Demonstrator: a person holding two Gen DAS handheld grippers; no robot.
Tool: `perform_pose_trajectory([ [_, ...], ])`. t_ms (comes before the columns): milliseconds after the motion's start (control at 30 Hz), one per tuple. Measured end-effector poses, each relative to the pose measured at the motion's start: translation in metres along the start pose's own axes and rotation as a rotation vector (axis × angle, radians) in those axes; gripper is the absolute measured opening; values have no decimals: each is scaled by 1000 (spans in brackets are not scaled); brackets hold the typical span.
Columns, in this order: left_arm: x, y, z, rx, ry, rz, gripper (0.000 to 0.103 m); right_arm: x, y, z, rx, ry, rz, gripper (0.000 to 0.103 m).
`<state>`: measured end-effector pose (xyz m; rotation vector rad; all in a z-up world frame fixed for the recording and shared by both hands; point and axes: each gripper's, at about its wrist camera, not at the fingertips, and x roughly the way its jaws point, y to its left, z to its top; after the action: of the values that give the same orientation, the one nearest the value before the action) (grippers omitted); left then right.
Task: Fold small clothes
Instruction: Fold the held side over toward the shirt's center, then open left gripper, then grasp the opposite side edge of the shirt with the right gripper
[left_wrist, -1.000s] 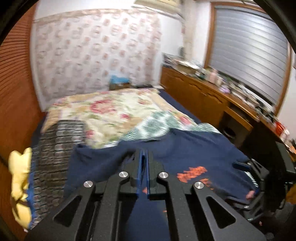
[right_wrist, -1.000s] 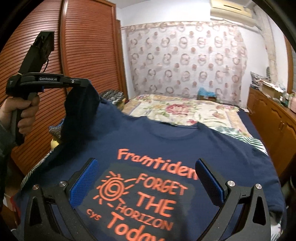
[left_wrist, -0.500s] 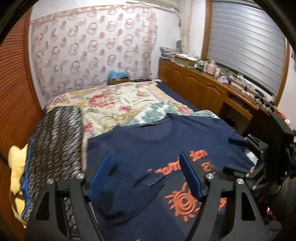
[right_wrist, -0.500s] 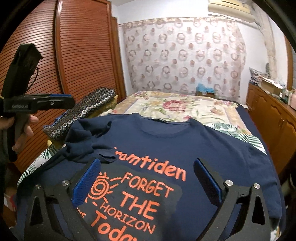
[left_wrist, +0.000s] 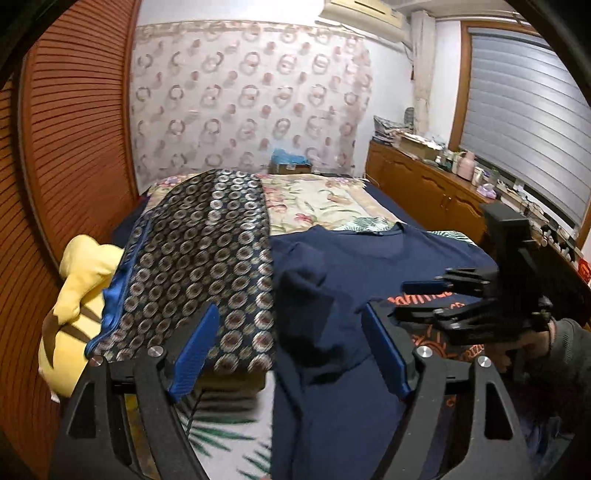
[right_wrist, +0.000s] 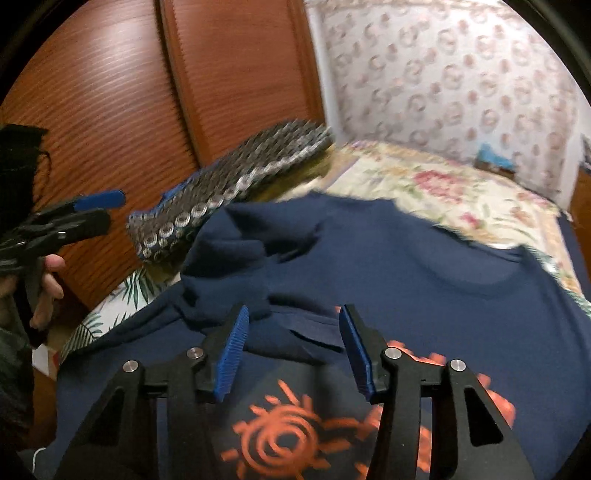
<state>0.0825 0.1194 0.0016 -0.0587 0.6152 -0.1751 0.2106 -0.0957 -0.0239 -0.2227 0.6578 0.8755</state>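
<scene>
A bedroom with slatted wooden wardrobe doors (left_wrist: 70, 155) along one side and a curtain printed with rings (left_wrist: 251, 99) at the far end holds a bed (left_wrist: 317, 201) under a floral cover. A navy T-shirt (left_wrist: 373, 266) with orange print lies spread face up on the near part of the bed, its neckline toward the curtain and one sleeve (right_wrist: 236, 254) flopped inward over the chest in a loose bunch.

The left tool (left_wrist: 291, 354) hangs over the shirt's edge with its jaws wide and opening; the blue pads (left_wrist: 194, 350) press on nothing, and the crumpled sleeve lies below the gap between them. The right tool (right_wrist: 291, 350) hovers above the sun motif of the print, its jaws about half apart and closing, with the sleeve hem showing beyond the tips but nothing gripped.

The left view alone shows a dark circle-patterned folded cloth (left_wrist: 207, 251) just beside the shirt, a yellow garment (left_wrist: 77, 295) at the bed's edge, a wooden sideboard (left_wrist: 424, 192) crowded with small items under a shuttered window (left_wrist: 524, 122), and an air conditioner (left_wrist: 365, 14) high on the wall. The right view, blurred, alone shows the print close up and the bare hand (right_wrist: 46, 291) that holds the left tool's grip.
</scene>
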Motion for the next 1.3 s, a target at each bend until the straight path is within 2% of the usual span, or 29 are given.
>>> perform_pose_trajectory([
  [200,-6,7,-19,-30,-15,20,80,40,5,16,-23,87,49,50],
  [233,-6,7,-24,-33,-12,19,80,46,5,17,-24,106,54,47],
  [300,-3,5,-32,-33,4,23,80,54,4,16,-30,124,64,34],
  [333,-1,4,-37,-34,12,23,80,54,4,18,-37,128,68,20],
  [367,2,4,-41,-38,23,20,80,52,3,18,-45,130,70,14],
  [467,10,1,-52,-39,54,15,80,39,4,15,-70,98,73,7],
  [633,13,0,-63,-40,73,16,80,1,1,4,-47,19,103,7],
  [800,11,-1,-68,-49,73,14,80,-27,2,-22,-55,-16,81,7],
  [933,14,-2,-73,-49,85,25,80,-43,6,-49,-71,11,77,7],
  [1000,18,-3,-75,-47,100,33,80,-40,9,-60,-86,49,38,7],
  [1167,24,-8,-80,-34,122,38,80,-44,0,-65,-70,56,-3,26],
  [1300,27,-12,-82,-23,133,37,80,-64,-13,-54,-27,-14,-8,30],
])
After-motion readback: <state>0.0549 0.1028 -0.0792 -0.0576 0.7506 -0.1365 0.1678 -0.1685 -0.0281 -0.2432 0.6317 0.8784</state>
